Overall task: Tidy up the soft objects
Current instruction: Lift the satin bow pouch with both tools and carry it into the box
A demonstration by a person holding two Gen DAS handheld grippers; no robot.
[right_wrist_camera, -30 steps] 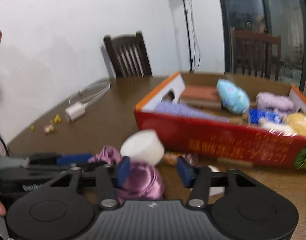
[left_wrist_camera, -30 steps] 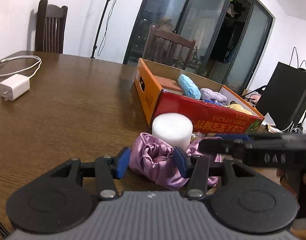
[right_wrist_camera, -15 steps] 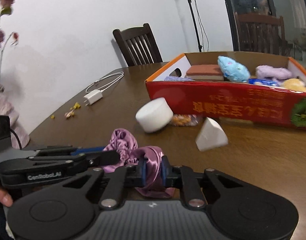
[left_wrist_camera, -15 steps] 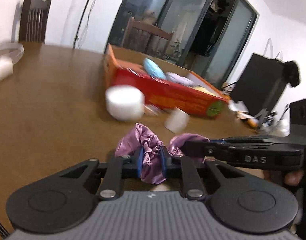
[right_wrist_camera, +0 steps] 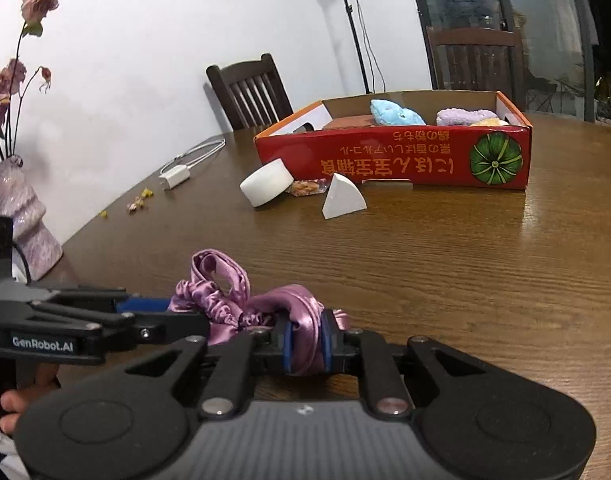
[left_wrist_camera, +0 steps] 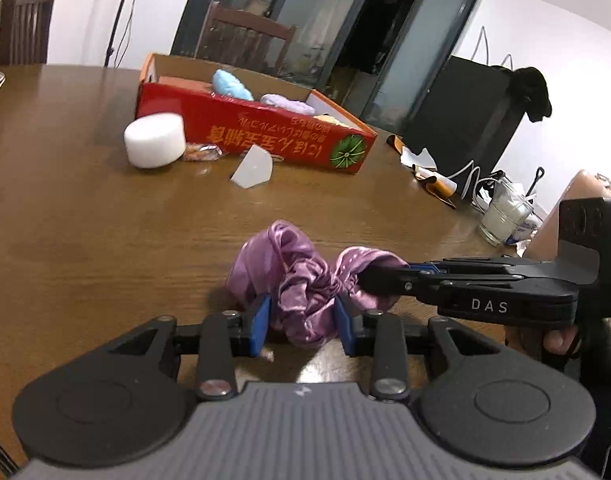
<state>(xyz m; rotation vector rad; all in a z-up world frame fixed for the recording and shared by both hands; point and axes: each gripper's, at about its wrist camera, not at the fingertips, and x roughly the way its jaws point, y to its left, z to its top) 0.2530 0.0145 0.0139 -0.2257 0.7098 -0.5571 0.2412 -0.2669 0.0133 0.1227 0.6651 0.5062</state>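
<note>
**Both grippers on the purple scrunchie, near table edge**

The shiny purple satin scrunchie (left_wrist_camera: pixel 301 280) lies bunched on the brown wooden table (left_wrist_camera: pixel 105 216), well in front of the red cardboard box (left_wrist_camera: pixel 265 136) and apart from it.

Left gripper (left_wrist_camera: pixel 301 322): the jaws have just been opening, after a tight pinch. They now stand part open with scrunchie fabric between the blue pads (left_wrist_camera: pixel 260 320). The fabric fills the gap, but I cannot tell whether the pads press on it.

Right gripper (right_wrist_camera: pixel 305 344): jaws almost closed, pinching a fold of the scrunchie between its blue pads (right_wrist_camera: pixel 288 344). In the left wrist view it comes in from the right, tip buried in the fabric's right lobe (a hand (left_wrist_camera: pixel 557 340) shows on its handle).

Rest of the table:
- white foam cylinder (right_wrist_camera: pixel 267 182) on its side, just in front of the box's left end
- white foam wedge (right_wrist_camera: pixel 342 199) beside it
- small clear packet of snacks (right_wrist_camera: pixel 305 187) between them, against the box wall
- in the box: light blue plush toy (right_wrist_camera: pixel 393 112), lilac plush toy (right_wrist_camera: pixel 461 116), a yellow soft item (right_wrist_camera: pixel 489 122) partly hidden by the wall
- white charger with cable (right_wrist_camera: pixel 175 178) towards the far edge
- purple vase with dried roses (right_wrist_camera: pixel 17 208) at the left edge
- glass cup (left_wrist_camera: pixel 503 216) at the right edge
</note>
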